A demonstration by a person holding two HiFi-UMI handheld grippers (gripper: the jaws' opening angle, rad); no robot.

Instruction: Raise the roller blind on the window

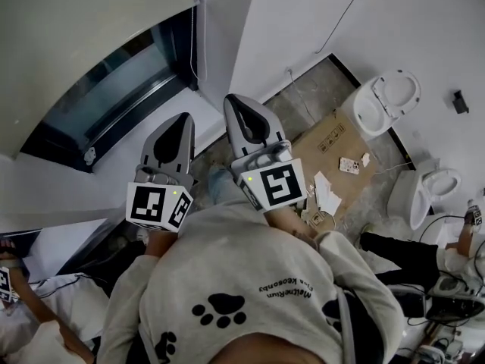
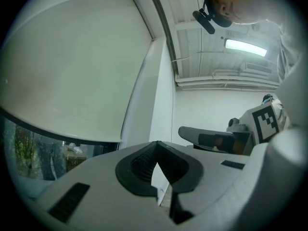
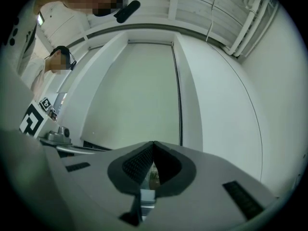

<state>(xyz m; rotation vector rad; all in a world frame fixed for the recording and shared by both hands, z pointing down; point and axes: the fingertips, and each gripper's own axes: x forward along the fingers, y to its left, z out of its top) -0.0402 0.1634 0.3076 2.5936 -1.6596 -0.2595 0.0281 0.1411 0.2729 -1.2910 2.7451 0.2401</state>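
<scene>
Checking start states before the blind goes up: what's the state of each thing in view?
roller blind: lowered over most of the window, not yet raised
window glass: bare only in a strip below the blind
left gripper: shut, empty
right gripper: shut, empty
toilet beside the cardboard: lid up
cardboard: flattened on the floor

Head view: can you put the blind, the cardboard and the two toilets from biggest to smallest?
1. Blind
2. Cardboard
3. Upper toilet and lower toilet, about alike
The blind is nearer the camera, so that's unsure.
</scene>
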